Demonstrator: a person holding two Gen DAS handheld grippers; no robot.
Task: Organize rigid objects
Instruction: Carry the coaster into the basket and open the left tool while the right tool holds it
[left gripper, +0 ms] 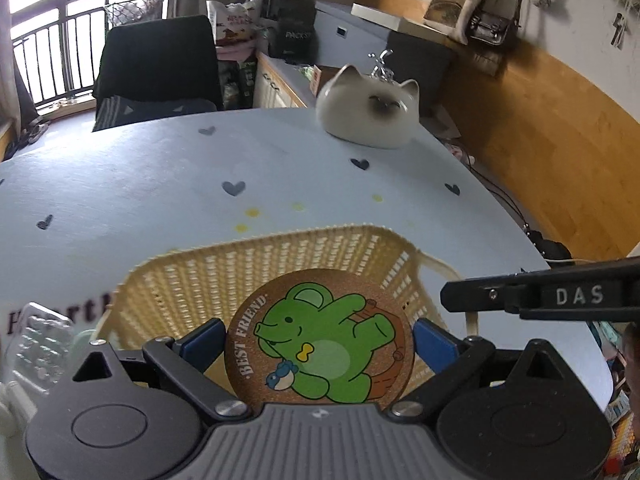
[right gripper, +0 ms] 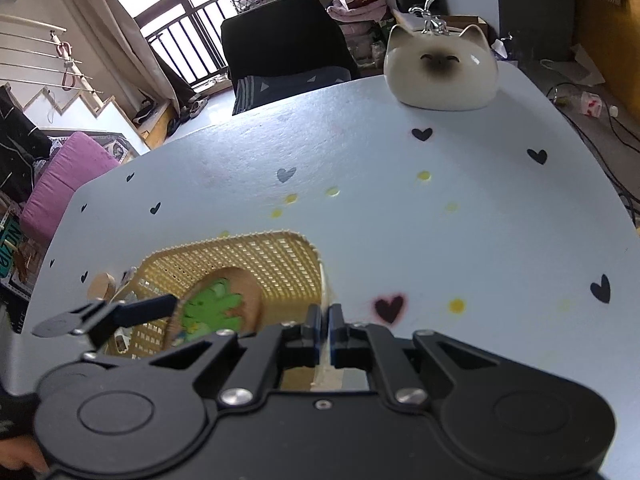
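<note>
A: Biggest first. Pale blue counter (right gripper: pixel 360 208) with printed hearts and yellow dots. At its far edge, toward the far right corner, a white ceramic cat-shaped ornament (right gripper: pixel 440 76), well apart from everything else.

B: Then the basket?

A: Yes, cream woven plastic basket (left gripper: pixel 280 264) near the counter's near edge. I see nothing on its floor, though most of it is hidden from both cameras.

B: Task item?

A: Round cork coaster with a green cartoon animal and "BEST FRIEND" lettering (left gripper: pixel 320 340). It's upright on edge, held over the basket opening, not resting in it as far as I can tell.

B: Hand-held grippers?

A: Left hand-held gripper (left gripper: pixel 318 344) is clamped on the coaster, blue pads against opposite rims. Right hand-held gripper (right gripper: pixel 325 324) has its pads pressed together over the basket's right rim; can't tell if it pinches the rim or nothing.

B: Anything else out?

A: Clear ridged plastic item (left gripper: pixel 40 344) by the basket's left side, blurred, can't identify. Small tan round thing (right gripper: pixel 102 285) on the same side, too.

B: Progress?

A: Early-to-mid, I'd judge. The coaster is about to go in, not yet released. The left-side bits are outside the basket; the cat may count too.
</note>
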